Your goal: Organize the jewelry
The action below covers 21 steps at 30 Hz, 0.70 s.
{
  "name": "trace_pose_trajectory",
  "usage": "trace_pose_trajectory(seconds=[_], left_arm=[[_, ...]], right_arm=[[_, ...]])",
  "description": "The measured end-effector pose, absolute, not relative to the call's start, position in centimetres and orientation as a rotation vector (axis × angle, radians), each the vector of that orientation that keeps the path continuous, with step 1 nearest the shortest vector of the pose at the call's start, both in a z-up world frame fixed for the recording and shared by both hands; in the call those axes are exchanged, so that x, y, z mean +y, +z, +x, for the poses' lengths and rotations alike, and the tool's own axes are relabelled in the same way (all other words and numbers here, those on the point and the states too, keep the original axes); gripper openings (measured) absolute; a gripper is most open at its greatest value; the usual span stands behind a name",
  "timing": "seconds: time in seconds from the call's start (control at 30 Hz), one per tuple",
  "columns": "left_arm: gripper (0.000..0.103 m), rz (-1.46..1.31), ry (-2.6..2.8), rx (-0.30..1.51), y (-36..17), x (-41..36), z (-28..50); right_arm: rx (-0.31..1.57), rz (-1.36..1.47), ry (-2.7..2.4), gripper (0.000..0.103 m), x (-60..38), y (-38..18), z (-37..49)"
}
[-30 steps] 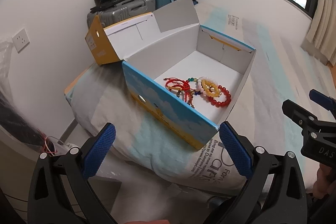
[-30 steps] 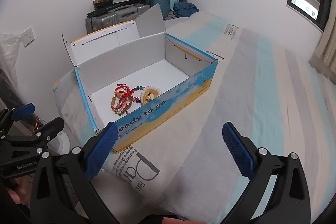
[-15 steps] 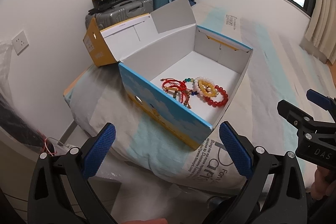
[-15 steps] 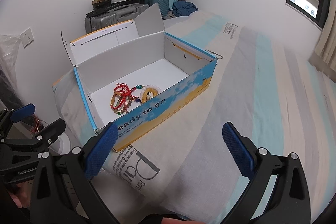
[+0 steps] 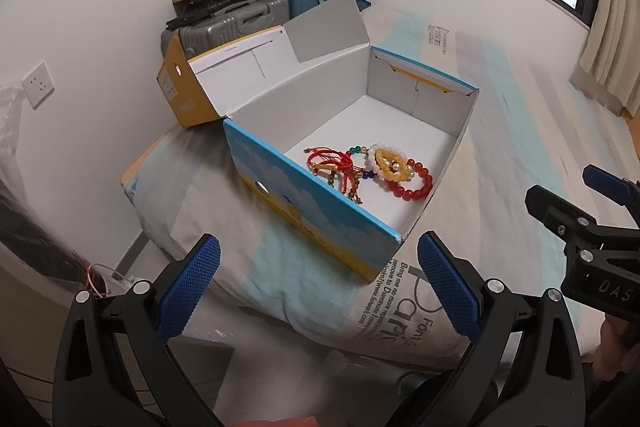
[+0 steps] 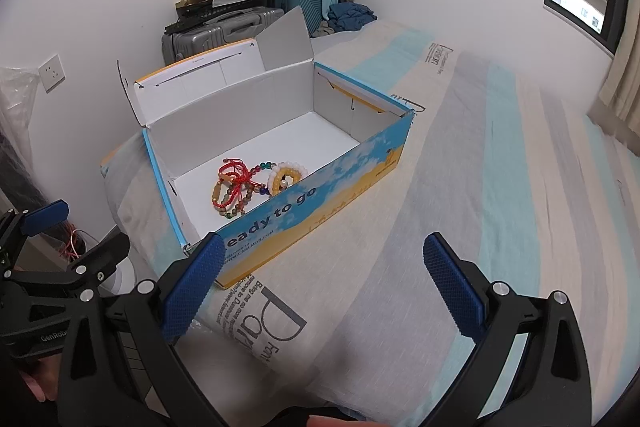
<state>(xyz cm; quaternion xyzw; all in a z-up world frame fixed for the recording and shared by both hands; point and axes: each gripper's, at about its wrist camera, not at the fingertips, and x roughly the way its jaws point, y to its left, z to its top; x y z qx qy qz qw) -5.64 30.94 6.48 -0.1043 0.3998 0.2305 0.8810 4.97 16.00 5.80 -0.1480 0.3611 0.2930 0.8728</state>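
Observation:
An open blue and yellow cardboard box [image 5: 320, 203] [image 6: 320, 199] rests on the corner of a striped bed. Inside lie bead bracelets in a heap: a red cord one [image 5: 332, 163] [image 6: 234, 173], a yellow and white one [image 5: 390, 161] [image 6: 286, 175] and a red bead one [image 5: 416, 185]. My left gripper [image 5: 318, 287] hangs open in front of the box's near corner, holding nothing. My right gripper [image 6: 322, 285] is open too, over the bedding right of the box. Each gripper shows at the edge of the other's view.
The box lid [image 5: 240, 63] stands folded back toward the white wall. Suitcases [image 6: 224, 31] piled with clutter stand behind it. The bed [image 6: 500, 187] stretches to the right toward a curtain and window. A wall socket [image 5: 38, 85] is at left, with red wires [image 5: 94, 279] on the floor.
Both grippers have drifted slightly closer to the box, which now sits a little lower and nearer in both views. Jaws stay open and the bracelets have not moved.

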Motion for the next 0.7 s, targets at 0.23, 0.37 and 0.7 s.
trace_pose_trajectory(seconds=[0.23, 0.37, 0.7], left_arm=[[0.097, -0.223, 0.471, 0.834, 6.48, 30.74, -5.6], [0.097, -0.214, 0.448, 0.833, 6.48, 30.28, -5.63], [0.097, -0.242, 0.46, 0.846, 6.26, 30.53, -5.63]], right_arm=[[0.753, -0.308, 0.611, 0.095, 15.98, 5.83, 4.92], [0.753, -0.309, 0.609, 0.096, 15.91, 5.83, 4.95], [0.757, -0.3, 0.601, 0.095, 15.64, 5.83, 4.65]])
